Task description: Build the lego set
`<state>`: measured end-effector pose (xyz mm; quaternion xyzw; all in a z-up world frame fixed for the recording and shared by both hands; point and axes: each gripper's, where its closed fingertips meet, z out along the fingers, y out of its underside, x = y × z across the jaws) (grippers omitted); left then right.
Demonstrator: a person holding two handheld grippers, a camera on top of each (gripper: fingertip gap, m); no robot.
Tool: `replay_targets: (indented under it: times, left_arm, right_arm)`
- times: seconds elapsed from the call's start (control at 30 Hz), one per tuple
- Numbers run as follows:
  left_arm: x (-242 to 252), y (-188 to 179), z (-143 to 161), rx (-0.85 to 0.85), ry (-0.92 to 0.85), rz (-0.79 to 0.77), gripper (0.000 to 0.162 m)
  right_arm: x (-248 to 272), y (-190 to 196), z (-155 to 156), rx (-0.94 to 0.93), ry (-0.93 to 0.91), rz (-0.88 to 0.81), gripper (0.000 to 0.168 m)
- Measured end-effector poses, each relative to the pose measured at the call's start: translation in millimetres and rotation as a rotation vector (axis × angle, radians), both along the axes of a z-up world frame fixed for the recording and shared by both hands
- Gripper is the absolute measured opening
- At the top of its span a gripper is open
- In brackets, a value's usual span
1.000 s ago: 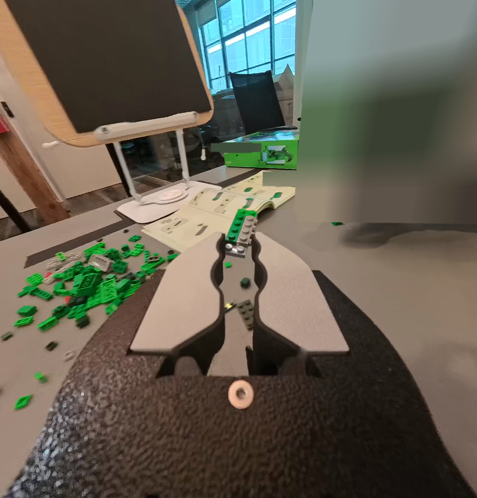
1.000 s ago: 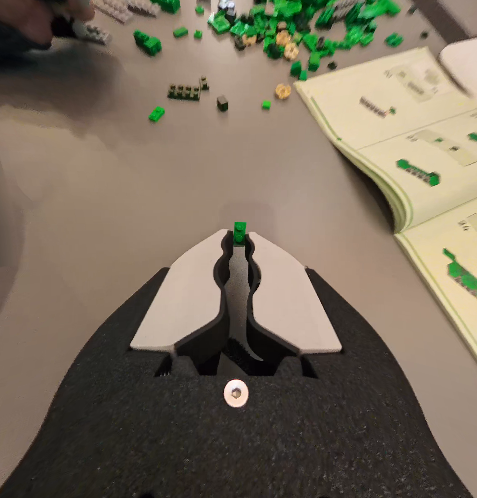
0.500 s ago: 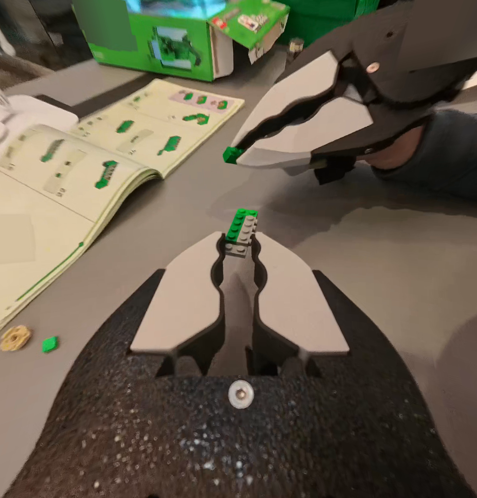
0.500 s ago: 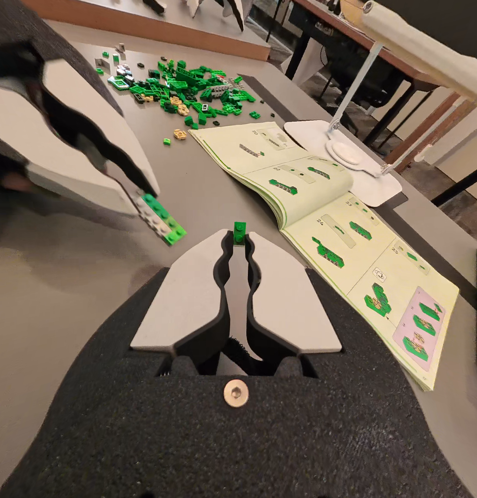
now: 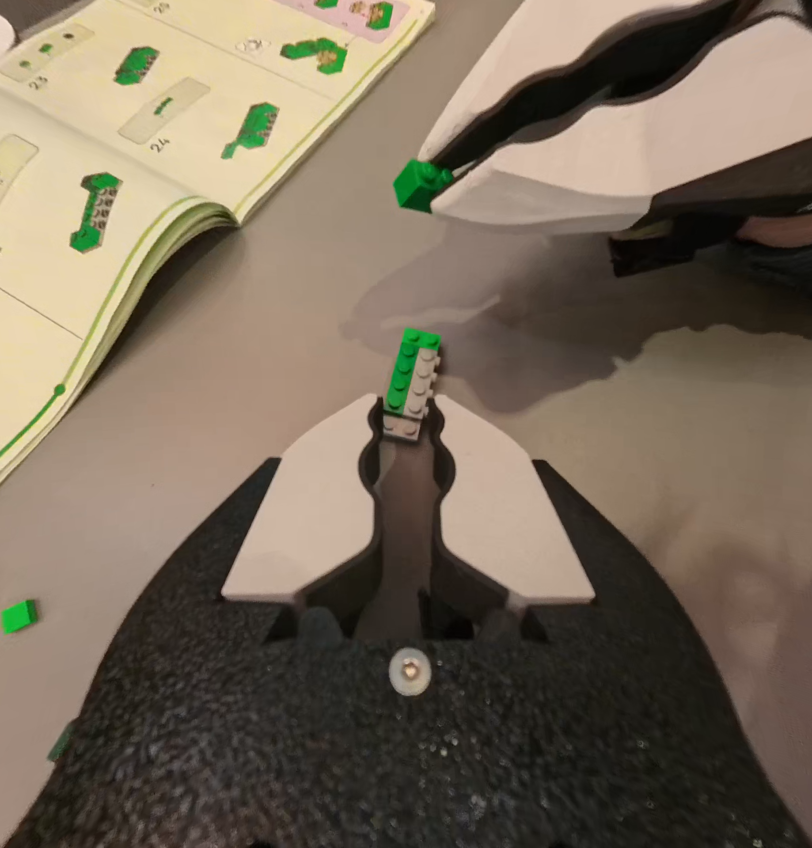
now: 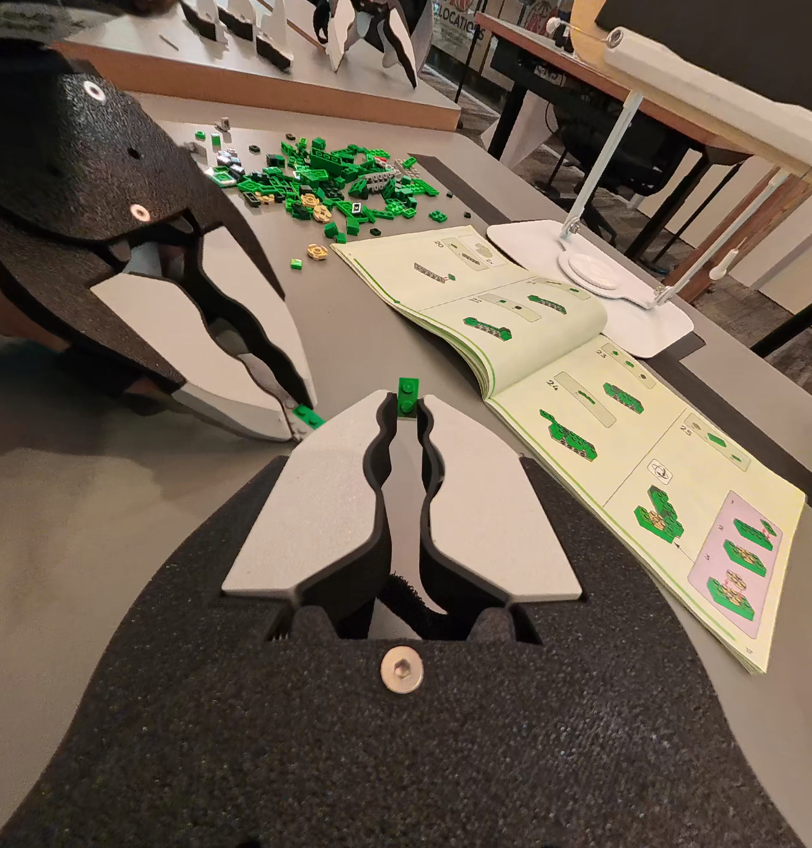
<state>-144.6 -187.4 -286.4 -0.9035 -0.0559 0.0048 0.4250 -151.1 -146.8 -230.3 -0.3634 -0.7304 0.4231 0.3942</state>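
My left gripper [image 5: 405, 404] is shut on a small green and grey lego assembly [image 5: 413, 374] that sticks out past its tips, a little above the grey table [image 5: 257, 330]. My right gripper [image 6: 404, 404] is shut on a small green brick [image 6: 407, 394]. In the left wrist view the right gripper [image 5: 434, 183] comes in from the upper right with the green brick [image 5: 418, 186] at its tip, above and just beyond the assembly. In the right wrist view the left gripper [image 6: 298, 413] sits at the left, and the assembly's end [image 6: 308, 416] shows beside my left finger.
An open instruction booklet [image 6: 555, 367] lies on the table to the right. A pile of loose green, grey and tan pieces [image 6: 330, 188] lies beyond it. A white stand base [image 6: 592, 280] stands behind the booklet. A loose green tile [image 5: 19, 616] lies at the left. Across from one pair of fingers to the other is roughly 7 cm.
The two grippers have come closer together. The right gripper's green brick now hangs nearer to the assembly, and the left gripper has dropped lower over the table near the booklet's edge.
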Motion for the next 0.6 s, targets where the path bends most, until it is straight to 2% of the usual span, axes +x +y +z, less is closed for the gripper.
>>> replay_targets:
  times: [0.07,0.13,0.3,0.43,0.6]
  left_arm:
    - [2.7,-0.6,-0.9,-0.006,-0.001,-0.011,0.018]
    - [3.7,-2.3,0.7,0.000,0.013,-0.021,0.028]
    - [-18.2,-25.0,9.9,-0.021,0.174,-0.077,0.045]
    - [-22.6,-29.7,8.0,0.006,0.089,-0.116,0.051]
    - [-8.6,-28.9,14.3,0.099,0.056,-0.163,0.046]
  right_arm:
    - [-0.1,-0.4,-0.2,0.001,0.005,0.001,0.008]
    - [-0.5,-0.1,-0.8,0.003,0.009,-0.001,0.008]
    - [-2.5,1.3,-3.1,-0.018,0.012,-0.006,0.007]
    - [-4.7,2.7,-1.6,-0.022,0.025,-0.018,0.008]
    - [-5.1,1.0,-3.9,0.018,0.030,-0.017,0.008]
